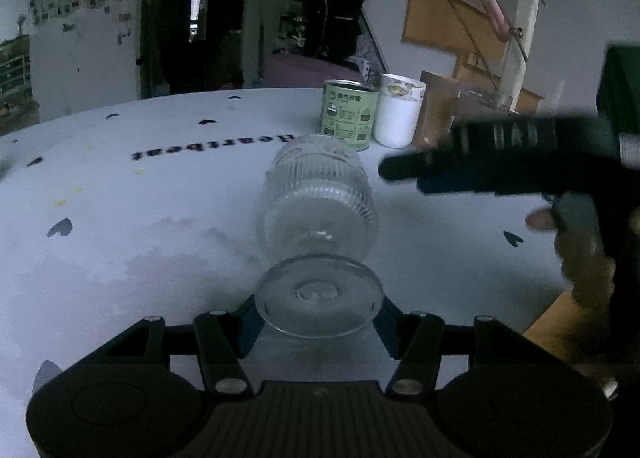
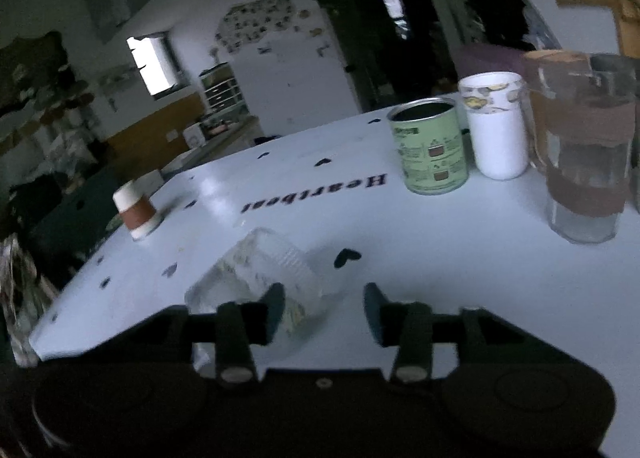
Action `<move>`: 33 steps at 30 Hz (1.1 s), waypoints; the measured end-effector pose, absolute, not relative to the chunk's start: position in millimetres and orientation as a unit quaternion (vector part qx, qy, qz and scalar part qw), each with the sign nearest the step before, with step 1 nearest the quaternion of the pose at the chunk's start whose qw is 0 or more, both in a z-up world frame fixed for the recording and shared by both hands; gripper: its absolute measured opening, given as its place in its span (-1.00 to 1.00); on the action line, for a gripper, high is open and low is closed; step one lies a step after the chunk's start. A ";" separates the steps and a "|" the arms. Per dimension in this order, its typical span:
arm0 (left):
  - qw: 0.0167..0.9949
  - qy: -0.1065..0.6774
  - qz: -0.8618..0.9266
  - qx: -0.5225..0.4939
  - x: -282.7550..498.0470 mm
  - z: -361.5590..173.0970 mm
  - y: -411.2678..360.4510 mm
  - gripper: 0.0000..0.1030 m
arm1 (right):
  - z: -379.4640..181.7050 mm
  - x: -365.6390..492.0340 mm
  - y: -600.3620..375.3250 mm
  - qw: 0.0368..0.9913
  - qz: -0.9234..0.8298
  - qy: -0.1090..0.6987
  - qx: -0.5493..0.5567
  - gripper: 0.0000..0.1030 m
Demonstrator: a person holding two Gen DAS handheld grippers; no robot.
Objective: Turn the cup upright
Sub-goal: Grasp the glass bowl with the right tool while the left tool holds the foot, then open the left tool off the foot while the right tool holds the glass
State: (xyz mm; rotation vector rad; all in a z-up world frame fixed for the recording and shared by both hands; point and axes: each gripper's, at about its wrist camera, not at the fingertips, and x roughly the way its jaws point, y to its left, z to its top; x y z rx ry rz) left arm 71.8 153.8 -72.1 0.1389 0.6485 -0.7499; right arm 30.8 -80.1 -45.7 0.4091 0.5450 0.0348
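Note:
A clear ribbed glass cup (image 1: 316,214) lies on its side on the white table (image 1: 160,218), its round foot toward my left camera. My left gripper (image 1: 318,318) is open, its blue-padded fingers either side of the cup's foot, close to it or just touching. My right gripper (image 2: 324,310) is open and empty above the table; the cup (image 2: 260,278) lies just left of and beyond its left finger. The right gripper also shows in the left wrist view (image 1: 500,162) as a dark blurred shape to the cup's right.
A green tin can (image 1: 348,114) and a white cup (image 1: 400,110) stand behind the glass cup. A glass jar with a brown band (image 2: 584,162) stands at the right. A small brown-and-white cup (image 2: 136,210) stands near the table's left edge.

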 end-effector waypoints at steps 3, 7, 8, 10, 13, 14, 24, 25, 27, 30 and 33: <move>0.890 0.291 -0.344 0.067 65.7 -69.4 156.7 0.34 | -33.3 38.9 -85.2 0.934 0.018 0.269 0.234 0.30; 0.897 0.272 -0.346 0.048 59.7 -60.7 164.6 0.47 | -26.4 57.8 -84.0 0.914 0.029 0.288 0.284 0.48; 0.897 0.268 -0.347 0.045 58.5 -59.1 165.5 0.47 | -25.7 62.9 -81.4 0.909 0.033 0.296 0.292 0.48; 0.898 0.268 -0.346 0.042 57.6 -59.4 166.1 0.47 | -26.1 75.5 -75.9 0.898 0.039 0.312 0.309 0.51; 0.897 0.269 -0.348 0.037 58.5 -61.1 168.4 0.46 | -34.6 94.1 -71.0 0.874 0.039 0.343 0.342 0.52; 0.897 0.270 -0.349 0.035 59.0 -61.4 168.9 0.46 | -38.0 99.2 -70.0 0.867 0.036 0.352 0.350 0.53; 0.897 0.273 -0.346 0.027 59.3 -63.9 173.8 0.44 | -61.5 125.7 -64.9 0.824 0.049 0.408 0.390 0.46; 0.898 0.273 -0.345 0.026 59.8 -64.0 173.6 0.44 | -59.6 124.9 -63.9 0.827 0.053 0.407 0.383 0.46; 0.898 0.274 -0.344 0.023 60.7 -65.0 173.6 0.44 | -53.8 120.9 -62.2 0.837 0.055 0.401 0.369 0.45; 0.898 0.272 -0.346 0.019 60.3 -65.4 173.1 0.44 | -38.4 110.7 -59.1 0.865 0.063 0.376 0.326 0.45; 0.897 0.271 -0.348 0.017 59.2 -65.7 173.6 0.44 | -18.8 98.1 -54.3 0.898 0.062 0.342 0.269 0.45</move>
